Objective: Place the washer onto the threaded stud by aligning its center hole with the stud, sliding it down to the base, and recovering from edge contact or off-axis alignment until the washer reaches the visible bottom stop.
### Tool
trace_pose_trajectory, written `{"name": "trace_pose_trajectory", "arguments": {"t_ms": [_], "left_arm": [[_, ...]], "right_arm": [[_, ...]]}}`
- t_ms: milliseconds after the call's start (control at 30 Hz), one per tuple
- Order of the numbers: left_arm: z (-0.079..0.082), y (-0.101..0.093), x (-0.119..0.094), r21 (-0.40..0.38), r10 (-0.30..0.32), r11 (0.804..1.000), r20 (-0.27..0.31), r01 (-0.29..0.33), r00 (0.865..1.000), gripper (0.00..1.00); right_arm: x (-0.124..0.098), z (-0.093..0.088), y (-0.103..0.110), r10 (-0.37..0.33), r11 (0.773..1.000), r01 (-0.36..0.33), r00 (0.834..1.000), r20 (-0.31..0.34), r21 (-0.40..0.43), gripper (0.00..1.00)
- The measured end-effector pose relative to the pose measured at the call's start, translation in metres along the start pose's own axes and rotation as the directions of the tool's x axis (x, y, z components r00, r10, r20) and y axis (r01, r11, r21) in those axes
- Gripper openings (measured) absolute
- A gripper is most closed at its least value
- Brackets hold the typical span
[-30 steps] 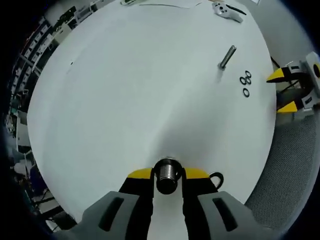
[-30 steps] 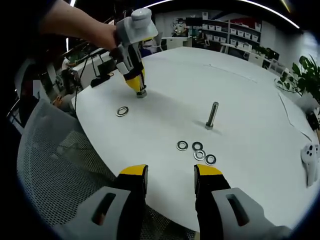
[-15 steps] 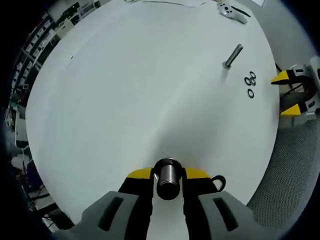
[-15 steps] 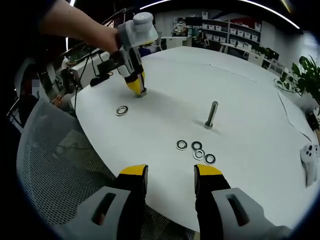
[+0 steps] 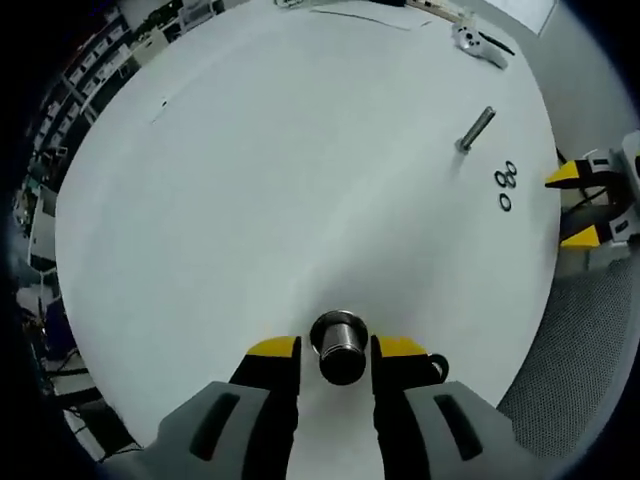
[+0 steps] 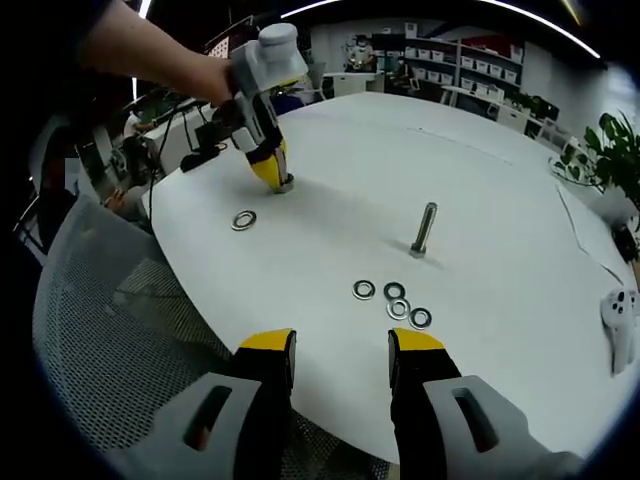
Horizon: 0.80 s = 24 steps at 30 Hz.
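A short threaded stud (image 5: 340, 346) stands upright on the white round table (image 5: 250, 180), between the jaws of my left gripper (image 5: 337, 350). The jaws stand slightly apart from it, with thin gaps on both sides. One washer (image 5: 433, 366) lies flat beside the right jaw, partly hidden. The right gripper view shows this left gripper (image 6: 272, 172) over the stud (image 6: 284, 185), with the washer (image 6: 244, 220) nearby. A taller bolt (image 6: 425, 230) stands mid-table, several washers (image 6: 395, 300) in front of it. My right gripper (image 6: 340, 352) is open and holds nothing, over the table's near edge.
A white game controller (image 6: 620, 330) lies at the table's far right edge. A grey mesh chair (image 6: 110, 330) stands under the near rim. A person's hand (image 6: 170, 60) holds the left gripper. Shelves and a plant (image 6: 615, 150) stand beyond the table.
The left gripper's jaws have spread a little, away from the stud they held tight before. The left view has shifted slightly. The right gripper has stayed put.
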State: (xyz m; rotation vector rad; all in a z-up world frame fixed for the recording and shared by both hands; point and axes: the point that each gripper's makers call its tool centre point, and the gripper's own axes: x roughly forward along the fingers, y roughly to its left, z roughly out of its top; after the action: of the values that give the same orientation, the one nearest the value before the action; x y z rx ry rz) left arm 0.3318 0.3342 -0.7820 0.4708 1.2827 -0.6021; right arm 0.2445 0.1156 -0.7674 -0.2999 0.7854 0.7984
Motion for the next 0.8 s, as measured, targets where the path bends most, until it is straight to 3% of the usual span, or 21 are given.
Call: {"name": "trace_pose_trajectory", "arguments": {"t_ms": [167,467,700,800], "left_arm": [[-0.004,-0.001,-0.006,-0.043,-0.002,0.999,0.019,0.003,1.000,0.28],[-0.026,-0.006,-0.009,-0.076,0.006,0.997,0.025,-0.005,1.000,0.28],[-0.039,-0.018,-0.010,-0.120,-0.014,0.993,0.024,0.017,1.000,0.30],[-0.043,-0.027,-0.009,-0.096,-0.006,0.995,0.016,0.007,1.000,0.30]], "right_arm": [[0.001,-0.001,0.001,0.005,1.000,-0.005,1.000,-0.005,-0.006,0.39],[0.001,-0.001,0.002,0.010,1.000,-0.010,1.000,-0.010,-0.012,0.39],[0.000,-0.002,0.002,0.011,1.000,-0.011,1.000,-0.013,-0.016,0.39],[0.000,-0.003,0.002,0.011,1.000,-0.011,1.000,-0.015,-0.016,0.39]]}}
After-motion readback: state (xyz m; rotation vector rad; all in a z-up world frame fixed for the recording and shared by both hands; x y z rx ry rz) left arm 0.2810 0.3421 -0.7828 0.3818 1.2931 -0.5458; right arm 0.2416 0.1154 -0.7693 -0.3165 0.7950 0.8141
